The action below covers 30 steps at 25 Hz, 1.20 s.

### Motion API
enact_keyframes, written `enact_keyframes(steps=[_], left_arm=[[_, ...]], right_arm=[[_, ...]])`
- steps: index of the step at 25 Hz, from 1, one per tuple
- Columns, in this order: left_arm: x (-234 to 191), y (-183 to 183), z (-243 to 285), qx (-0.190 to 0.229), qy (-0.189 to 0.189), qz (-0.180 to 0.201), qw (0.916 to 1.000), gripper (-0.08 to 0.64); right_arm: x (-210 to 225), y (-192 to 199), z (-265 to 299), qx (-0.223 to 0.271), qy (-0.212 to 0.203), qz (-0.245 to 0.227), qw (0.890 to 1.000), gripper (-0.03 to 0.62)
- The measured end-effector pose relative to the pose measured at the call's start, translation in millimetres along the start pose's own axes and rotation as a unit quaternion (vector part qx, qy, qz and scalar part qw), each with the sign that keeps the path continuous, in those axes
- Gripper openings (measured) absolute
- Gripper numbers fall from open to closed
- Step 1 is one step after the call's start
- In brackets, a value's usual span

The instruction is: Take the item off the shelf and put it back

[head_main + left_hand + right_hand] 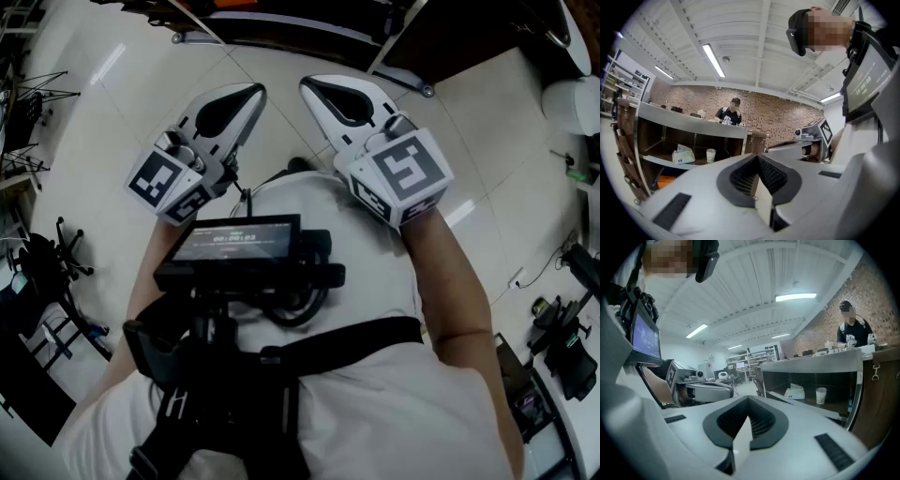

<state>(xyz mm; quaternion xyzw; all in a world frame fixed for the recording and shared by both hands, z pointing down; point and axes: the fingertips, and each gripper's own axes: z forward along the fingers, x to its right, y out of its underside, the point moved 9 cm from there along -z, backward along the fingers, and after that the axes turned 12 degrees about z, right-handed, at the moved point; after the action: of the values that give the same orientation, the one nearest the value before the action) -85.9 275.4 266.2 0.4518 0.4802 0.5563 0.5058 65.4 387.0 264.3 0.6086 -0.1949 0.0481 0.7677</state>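
Left gripper (255, 92) closed | right gripper (309, 86) closed | shelf (811, 365): cup (821, 395), tissue pack (794, 392)

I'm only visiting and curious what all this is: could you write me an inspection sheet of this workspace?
Surface: shelf board inside a counter unit, two things on it.
Job's things: tissue pack and paper cup, side by side, apart.
Clutter: something orange below the shelf board, unclear.
Grippers: left gripper and right gripper both shut, empty, away from the shelf.
Cables: black cable looped under the chest screen.
Surroundings: brick wall, person behind the counter, tiled floor.
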Motion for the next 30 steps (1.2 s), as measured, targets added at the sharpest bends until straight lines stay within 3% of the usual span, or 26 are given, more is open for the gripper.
enact_keyframes(steps=[8, 18, 23, 30], left_arm=[[-22, 16, -39, 0.009, -0.029, 0.009, 0.9995, -0.006], [-28, 13, -63, 0.016, -0.025, 0.001, 0.9995, -0.007], [-41, 22, -81, 0.02, -0.049, -0.008, 0.9986, -0.008], [-57, 40, -67, 0.004, -0.062, -0.016, 0.9979, -0.008]], right_arm=[[-24, 4, 26, -0.011, -0.004, -0.012, 1.0, 0.008], [-39, 3, 50, -0.012, -0.002, -0.026, 1.0, 0.008], [-46, 1, 63, -0.021, -0.006, -0.032, 0.999, 0.008], [-22, 9, 76, -0.04, -0.01, -0.02, 0.999, 0.008]])
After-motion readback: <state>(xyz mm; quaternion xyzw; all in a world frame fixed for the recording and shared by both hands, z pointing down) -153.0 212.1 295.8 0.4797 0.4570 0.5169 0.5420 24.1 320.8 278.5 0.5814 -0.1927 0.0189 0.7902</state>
